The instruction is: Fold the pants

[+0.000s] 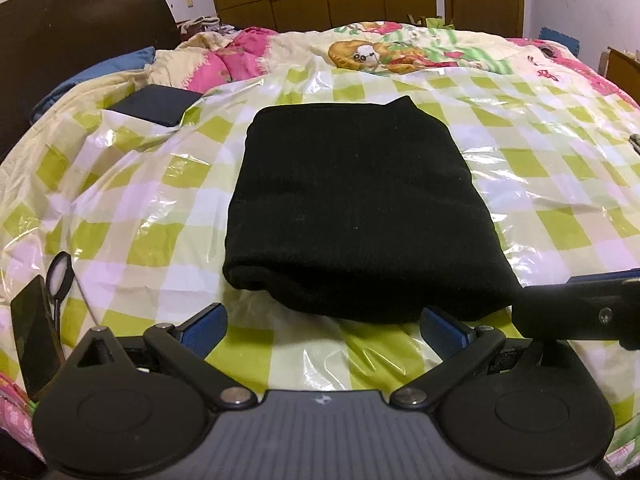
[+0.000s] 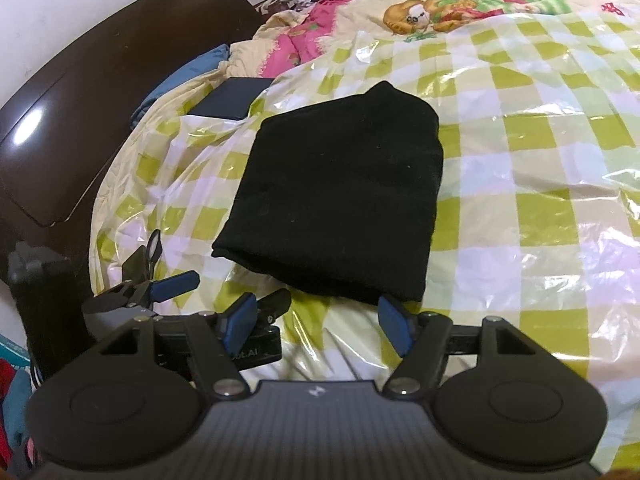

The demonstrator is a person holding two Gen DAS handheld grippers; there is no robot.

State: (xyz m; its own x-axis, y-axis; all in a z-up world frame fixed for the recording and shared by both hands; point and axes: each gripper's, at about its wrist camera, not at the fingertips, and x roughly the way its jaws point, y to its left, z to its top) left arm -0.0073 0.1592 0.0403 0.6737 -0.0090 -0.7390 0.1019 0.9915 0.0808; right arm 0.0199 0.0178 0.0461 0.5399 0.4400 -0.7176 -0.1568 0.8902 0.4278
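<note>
The black pants (image 1: 356, 208) lie folded into a compact rectangle on the green-and-white checked plastic sheet (image 1: 152, 208) on the bed; they also show in the right wrist view (image 2: 340, 200). My left gripper (image 1: 324, 330) is open and empty, just in front of the near folded edge. My right gripper (image 2: 318, 322) is open and empty, also at the near edge, to the right of the left one. The left gripper (image 2: 224, 292) shows in the right wrist view, and part of the right gripper's body (image 1: 580, 308) shows in the left wrist view.
A dark flat box (image 1: 154, 106) lies at the sheet's far left. Scissors (image 1: 58, 280) and a dark phone-like slab (image 1: 34, 332) lie at the near left. A cartoon quilt (image 1: 372, 54), blue pillow (image 1: 92, 76) and dark headboard (image 2: 80, 92) lie beyond.
</note>
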